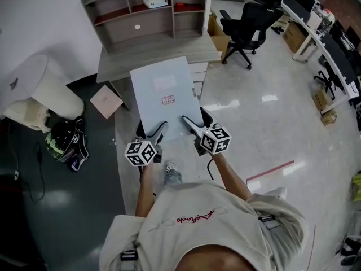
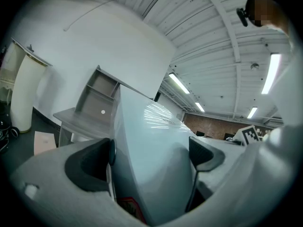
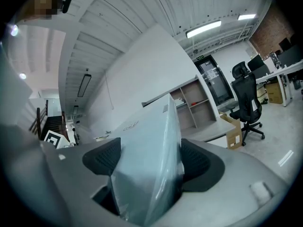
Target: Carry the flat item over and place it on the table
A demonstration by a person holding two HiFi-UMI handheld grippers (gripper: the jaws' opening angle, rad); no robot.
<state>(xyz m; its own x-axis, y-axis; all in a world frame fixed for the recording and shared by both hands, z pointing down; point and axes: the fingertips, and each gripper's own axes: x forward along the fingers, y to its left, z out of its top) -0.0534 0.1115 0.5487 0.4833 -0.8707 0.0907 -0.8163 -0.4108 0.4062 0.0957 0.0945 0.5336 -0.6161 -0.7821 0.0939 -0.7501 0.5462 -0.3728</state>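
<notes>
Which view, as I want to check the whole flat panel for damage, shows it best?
The head view: the whole pale panel, red stamp included, held at its near edge by the left gripper and right gripper. Each gripper view shows only a foreshortened strip of it between that gripper's jaws.

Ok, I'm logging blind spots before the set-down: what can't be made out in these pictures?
- Red label on the pale blue plastic-wrapped flat panel: print too small, head view.
- Grey desk top under the panel: hidden by the panel, head view.
- Whether the panel touches the desk: no view settles it.
- White object on the upper shelf: too small to identify, head view.
</notes>
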